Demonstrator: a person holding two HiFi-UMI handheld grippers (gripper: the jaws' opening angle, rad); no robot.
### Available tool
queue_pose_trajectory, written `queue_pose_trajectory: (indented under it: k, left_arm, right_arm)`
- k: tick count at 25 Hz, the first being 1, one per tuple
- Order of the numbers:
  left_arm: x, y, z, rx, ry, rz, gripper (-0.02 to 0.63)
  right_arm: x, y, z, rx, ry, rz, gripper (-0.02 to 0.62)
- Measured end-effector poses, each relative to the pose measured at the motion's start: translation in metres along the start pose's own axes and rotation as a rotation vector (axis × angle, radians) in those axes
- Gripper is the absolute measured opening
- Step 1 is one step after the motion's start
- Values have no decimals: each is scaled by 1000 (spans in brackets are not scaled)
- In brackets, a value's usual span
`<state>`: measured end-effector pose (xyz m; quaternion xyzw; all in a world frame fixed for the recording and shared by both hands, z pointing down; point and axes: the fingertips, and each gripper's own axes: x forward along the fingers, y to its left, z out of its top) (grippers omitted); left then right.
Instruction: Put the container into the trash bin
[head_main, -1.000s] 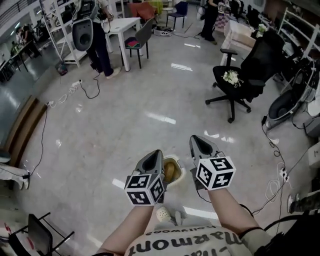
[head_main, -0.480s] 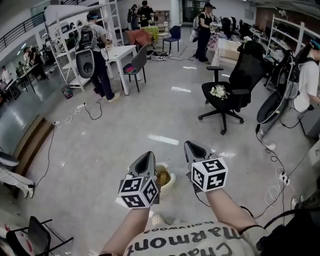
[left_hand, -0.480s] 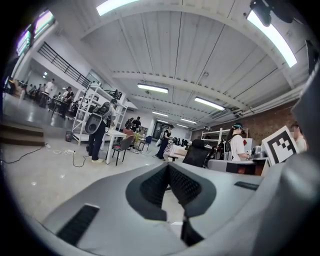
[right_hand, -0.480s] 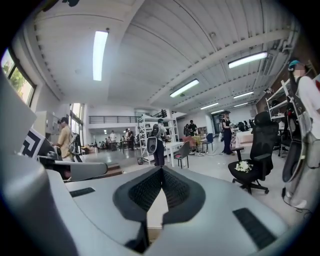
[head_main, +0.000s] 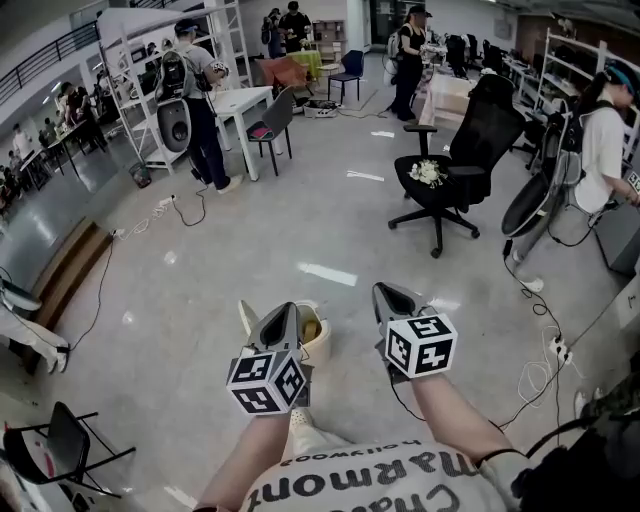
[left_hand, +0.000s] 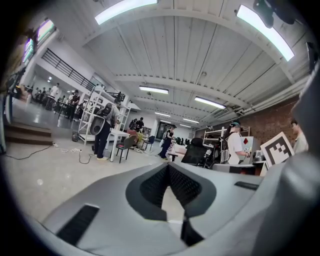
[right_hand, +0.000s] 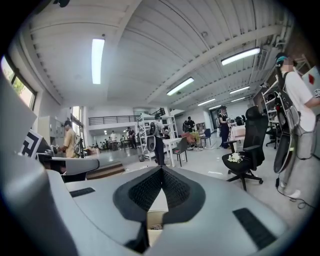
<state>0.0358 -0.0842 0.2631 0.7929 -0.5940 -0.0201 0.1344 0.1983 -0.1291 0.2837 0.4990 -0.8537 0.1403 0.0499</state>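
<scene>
In the head view my left gripper (head_main: 285, 312) is held low over the floor, shut on a cream paper container (head_main: 314, 334) with brown contents. A pale flap (head_main: 245, 316) sticks out to that gripper's left. In the left gripper view the jaws (left_hand: 168, 167) meet at their tips, and a cream strip of the container (left_hand: 172, 200) shows in the gap below. My right gripper (head_main: 385, 292) hovers just right of the container, apart from it. Its jaws (right_hand: 161, 169) meet at the tip. No trash bin shows in any view.
A black office chair (head_main: 450, 170) carrying white flowers stands ahead on the right. A white table (head_main: 240, 100) with a chair and several people stand far ahead on the left. Cables (head_main: 545, 360) lie on the floor at right, and a folding chair (head_main: 60, 445) at lower left.
I have walked forward and the head view has tilted up, showing more of the room. The container has shifted left with the left gripper, and its flap now shows.
</scene>
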Motion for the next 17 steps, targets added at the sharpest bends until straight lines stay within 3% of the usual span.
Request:
queue_pose_trajectory:
  k: [17]
  left_arm:
    - [-45,-40,-10,8,-23,58,-5]
  right_arm:
    - [-54,-14,-4,-22,-27,28,2]
